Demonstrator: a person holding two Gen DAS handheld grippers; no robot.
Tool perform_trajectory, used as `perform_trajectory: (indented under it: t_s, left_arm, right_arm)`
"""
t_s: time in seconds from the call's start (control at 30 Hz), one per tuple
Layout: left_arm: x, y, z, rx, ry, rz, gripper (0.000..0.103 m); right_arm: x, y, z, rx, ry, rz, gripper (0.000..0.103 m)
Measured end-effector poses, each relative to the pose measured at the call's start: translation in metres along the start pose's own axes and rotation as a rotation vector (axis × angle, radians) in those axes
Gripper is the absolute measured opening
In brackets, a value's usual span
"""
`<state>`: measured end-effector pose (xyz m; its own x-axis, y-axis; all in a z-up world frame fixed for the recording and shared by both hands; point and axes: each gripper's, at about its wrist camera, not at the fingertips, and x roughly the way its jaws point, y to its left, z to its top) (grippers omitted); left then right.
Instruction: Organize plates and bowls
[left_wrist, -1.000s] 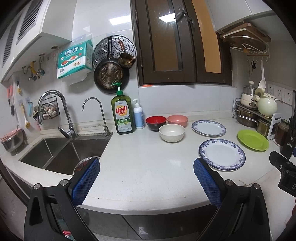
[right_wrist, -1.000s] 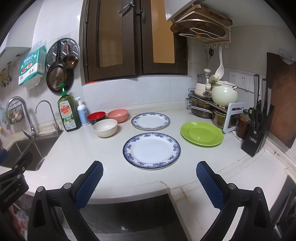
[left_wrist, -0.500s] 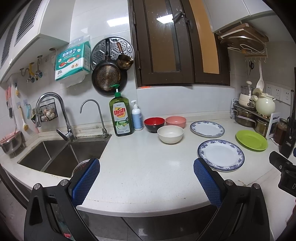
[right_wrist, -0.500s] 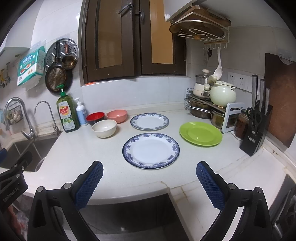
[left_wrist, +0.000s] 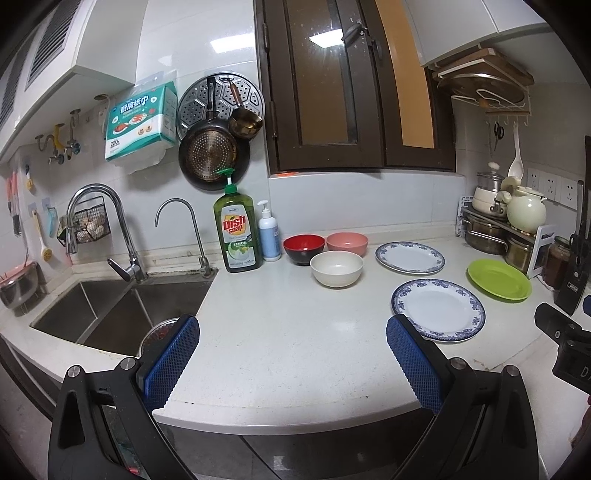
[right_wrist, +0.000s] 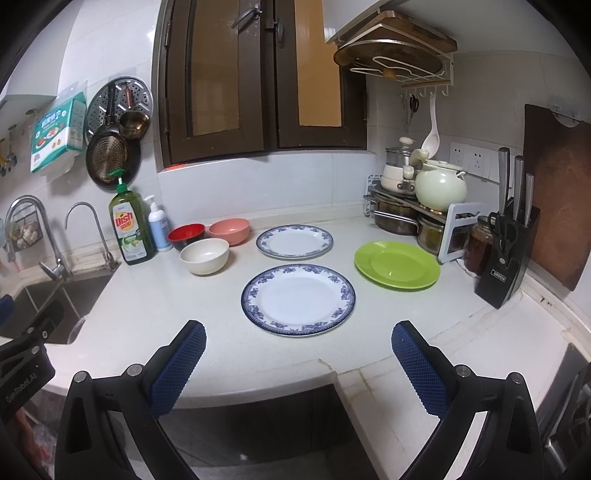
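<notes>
The large blue-rimmed plate (right_wrist: 298, 299) lies flat on the white counter (right_wrist: 184, 325), nearest the counter's front edge. Behind it, toward the back wall, sits a smaller blue-rimmed plate (right_wrist: 294, 241), apart from it. To their right, near the counter's right back corner, is a green plate (right_wrist: 397, 264), also lying alone. Left of the small plate three bowls cluster: a cream bowl (right_wrist: 204, 255) in front, a red and black bowl (right_wrist: 186, 235) and a pink bowl (right_wrist: 229, 230) behind it along the back edge, close together; whether they touch is unclear. All three stand upright and look empty.

The right gripper (right_wrist: 298, 363) hovers at the front edge of the counter, its blue-padded fingers (right_wrist: 177, 369) spread wide with nothing between them, facing the large plate. The left gripper (left_wrist: 291, 360) is likewise held wide apart and empty at the front edge, further left, with the sink (left_wrist: 110, 314) off its left finger and the large plate just beyond its right finger.

A green dish soap bottle (left_wrist: 237, 232) and a white pump bottle (left_wrist: 269, 238) stand at the back edge between the faucet (left_wrist: 177, 229) and the bowls. A pot rack (right_wrist: 413, 214) and a knife block (right_wrist: 506, 266) occupy the right side of the counter.
</notes>
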<state>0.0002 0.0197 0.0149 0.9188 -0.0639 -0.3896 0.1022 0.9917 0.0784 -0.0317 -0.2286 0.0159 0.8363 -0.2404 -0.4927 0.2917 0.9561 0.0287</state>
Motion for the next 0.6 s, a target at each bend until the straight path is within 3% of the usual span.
perform_trajectory:
  t_s: [0.3,0.6]
  left_arm:
    - [0.004,0.002,0.002,0.011,-0.009,-0.013,0.103]
    - [0.021,-0.002,0.009,0.040,0.009,-0.075,0.103]
  right_arm:
    - [0.003,0.004,0.002,0.005,0.005,-0.008,0.102]
    - [0.008,0.008,0.000,0.033,0.014,-0.041,0.102]
